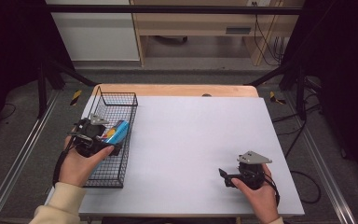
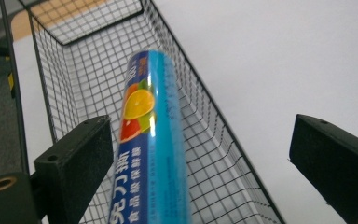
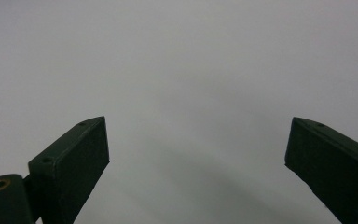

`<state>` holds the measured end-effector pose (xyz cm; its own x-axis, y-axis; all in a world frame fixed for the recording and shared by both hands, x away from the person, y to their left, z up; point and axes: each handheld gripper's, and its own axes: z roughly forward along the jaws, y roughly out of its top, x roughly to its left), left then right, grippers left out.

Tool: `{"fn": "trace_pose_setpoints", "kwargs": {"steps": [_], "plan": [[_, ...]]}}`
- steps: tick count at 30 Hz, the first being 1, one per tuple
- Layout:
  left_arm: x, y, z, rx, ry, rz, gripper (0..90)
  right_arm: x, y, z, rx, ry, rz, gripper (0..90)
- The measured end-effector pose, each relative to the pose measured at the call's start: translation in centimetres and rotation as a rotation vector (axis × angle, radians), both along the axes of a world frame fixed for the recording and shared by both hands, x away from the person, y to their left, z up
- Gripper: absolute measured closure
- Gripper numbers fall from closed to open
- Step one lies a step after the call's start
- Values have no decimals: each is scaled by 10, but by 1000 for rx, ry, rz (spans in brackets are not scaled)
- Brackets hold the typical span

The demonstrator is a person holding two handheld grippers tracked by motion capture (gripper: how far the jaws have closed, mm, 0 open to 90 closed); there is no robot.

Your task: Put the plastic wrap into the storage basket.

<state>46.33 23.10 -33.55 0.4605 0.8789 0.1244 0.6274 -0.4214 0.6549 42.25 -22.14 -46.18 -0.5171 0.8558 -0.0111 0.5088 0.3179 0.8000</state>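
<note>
Left gripper view: blue roll (image 2: pixel 151 140) lies in the wire basket (image 2: pixel 74 70) between the left gripper's (image 2: pixel 200 158) wide-open jaws, nearer one jaw.

The one readable label is on the blue cling-film roll (image 2: pixel 154 140), which lies in the wire basket (image 2: pixel 88 60) at about nine o'clock on the table. Large white Chinese characters near its lower end read "免刀撕", with a smaller line "食品级保鲜膜" beneath (food-grade cling film). A small print near the far end, above the pictured citrus slices, is too blurred to read.
</note>
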Motion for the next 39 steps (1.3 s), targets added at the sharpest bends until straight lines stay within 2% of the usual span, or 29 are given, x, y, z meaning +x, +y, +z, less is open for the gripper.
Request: {"fn": "trace_pose_setpoints", "kwargs": {"steps": [3, 5, 9, 15, 19, 26, 29, 32, 36, 39], "plan": [[-5, -9, 3, -17, -29, -33, 58, 0, 0, 0, 1, -3, 0, 65], [-8, -18, 5, -10, -46, -64, 52, 0, 0, 0, -1, 0, -1, 64], [-13, -30, 6, -11, -58, -105, 52, 1, -1, 1, -7, -2, -1, 59], [-20, -46, 10, -39, -81, -137, 59, 0, -3, 1, -11, -6, 2, 55], [-22, -53, 10, -34, -88, -157, 59, 0, -2, 1, -3, -6, -5, 52], [-27, -66, 6, -26, -95, -186, 56, 0, -4, 3, -4, -20, -4, 49], [-28, -72, 3, -60, -84, -200, 56, -1, -4, 3, -1, -19, -7, 47], [-30, -79, -1, -75, -83, -213, 58, -1, -4, 3, 0, -22, -9, 49], [-33, -90, -6, -68, -96, -233, 58, -1, -5, 4, 0, -25, -12, 50], [-34, -99, -12, -85, -106, -248, 59, -1, -6, 4, -3, -28, -14, 51]]}}
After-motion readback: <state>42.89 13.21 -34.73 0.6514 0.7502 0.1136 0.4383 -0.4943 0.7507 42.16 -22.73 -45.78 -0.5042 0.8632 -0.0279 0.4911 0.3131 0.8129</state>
